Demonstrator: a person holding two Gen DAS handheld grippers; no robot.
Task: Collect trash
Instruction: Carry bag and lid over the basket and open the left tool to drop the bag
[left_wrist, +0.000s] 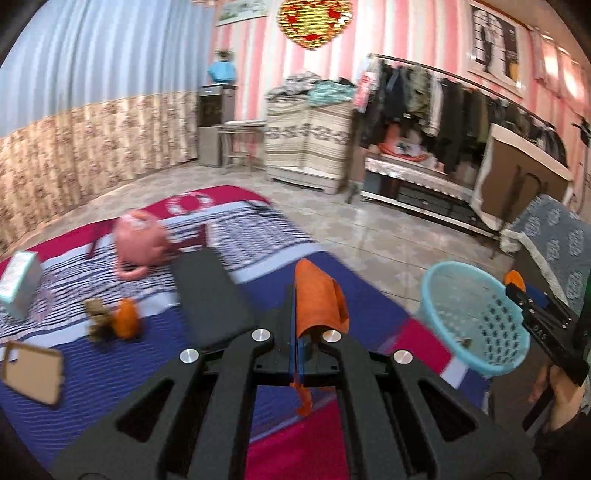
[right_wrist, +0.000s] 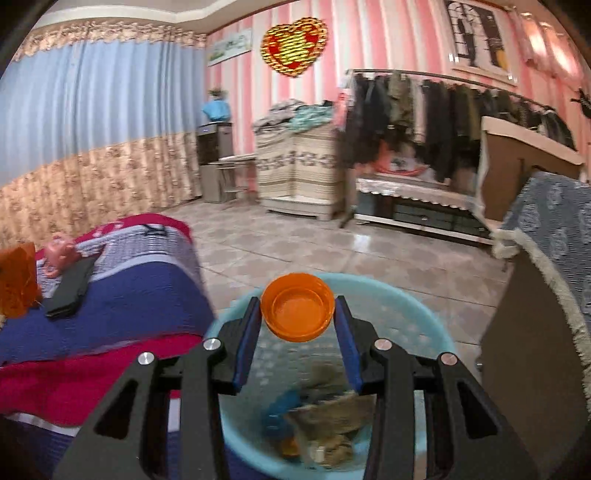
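Right claw (right_wrist: 297, 314) grips an orange cap (right_wrist: 297, 312) by its rim, just over the bin (right_wrist: 424, 325); cap looks light, stiff, prob. slick. Left claw (left_wrist: 314, 295) is clamped on a thin orange wrapper (left_wrist: 319, 295), soft and floppy, above the bed (left_wrist: 221, 325).

Two hand-held grippers are showing: the left hand-held gripper (left_wrist: 295, 291) and the right hand-held gripper (right_wrist: 297, 314). One orange wrapper (left_wrist: 319, 295) is sitting in the left one, one orange lid (right_wrist: 297, 312) in the right. One blue basket (right_wrist: 417, 325) is lying under the right one. One pink teapot (left_wrist: 140, 242), one black case (left_wrist: 210, 295) and one tissue box (left_wrist: 18, 282) are lying ahead-left of the left one.
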